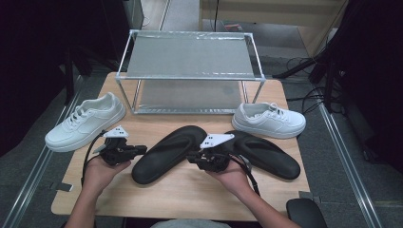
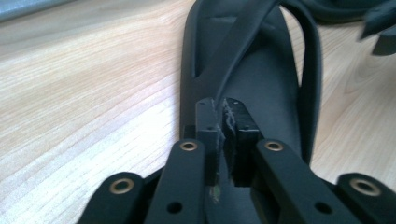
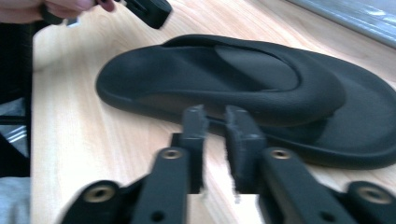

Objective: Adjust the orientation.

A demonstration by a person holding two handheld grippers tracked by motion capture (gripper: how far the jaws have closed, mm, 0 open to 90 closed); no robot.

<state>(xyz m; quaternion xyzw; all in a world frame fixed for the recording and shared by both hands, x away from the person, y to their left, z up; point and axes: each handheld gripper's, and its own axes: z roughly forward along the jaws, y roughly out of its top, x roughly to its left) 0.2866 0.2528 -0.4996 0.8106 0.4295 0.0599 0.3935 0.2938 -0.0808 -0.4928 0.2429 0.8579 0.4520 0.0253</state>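
Your left tongs [image 2: 223, 122] pinch the left sandal [image 1: 166, 153] by its strap [image 2: 243, 46]; your right tongs [image 3: 215, 125], nearly clenched, grasp nothing. Lifting now, that thin strap may slip free.

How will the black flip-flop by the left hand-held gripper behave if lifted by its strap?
Probably floppy: the left hand-held gripper pinches the thin strap of the black flip-flop, so the long sole would likely dangle and swing. Likely light for its size; it looks like moulded foam. Matte surface, so slipping seems unlikely.
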